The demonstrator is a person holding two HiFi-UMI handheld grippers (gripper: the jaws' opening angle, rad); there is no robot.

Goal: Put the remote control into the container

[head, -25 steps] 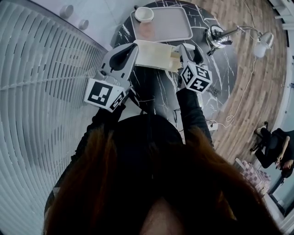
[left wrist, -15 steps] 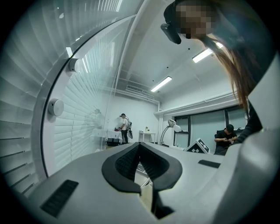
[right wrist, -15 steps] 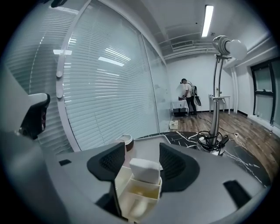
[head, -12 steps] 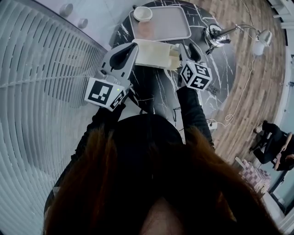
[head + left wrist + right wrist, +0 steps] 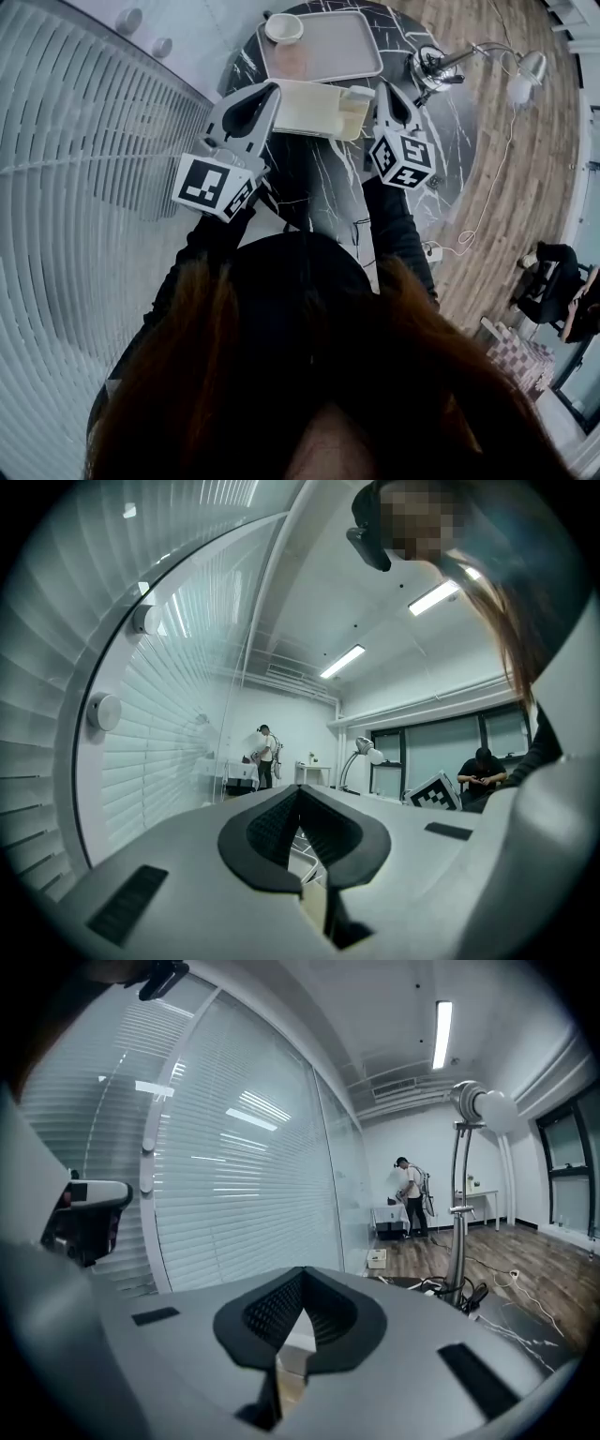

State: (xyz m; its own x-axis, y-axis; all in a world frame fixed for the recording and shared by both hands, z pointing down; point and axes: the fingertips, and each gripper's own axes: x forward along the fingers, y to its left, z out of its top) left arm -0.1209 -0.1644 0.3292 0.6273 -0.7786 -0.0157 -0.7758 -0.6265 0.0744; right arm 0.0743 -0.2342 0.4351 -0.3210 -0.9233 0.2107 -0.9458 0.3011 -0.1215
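Ideally, the left claw (image 5: 271,90), clamped on the cream container's (image 5: 314,111) left wall, anchors it while the right claw (image 5: 383,90), jaws just closed on its right rim, lifts gently; no view shows the remote control.

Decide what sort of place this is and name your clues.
Probably an office or lab: a glass wall with slatted blinds, ceiling strip lights, and a desk lamp on a round marble-look table.

Round black marble table (image 5: 323,183) bearing tray (image 5: 330,49), lamp (image 5: 431,67)
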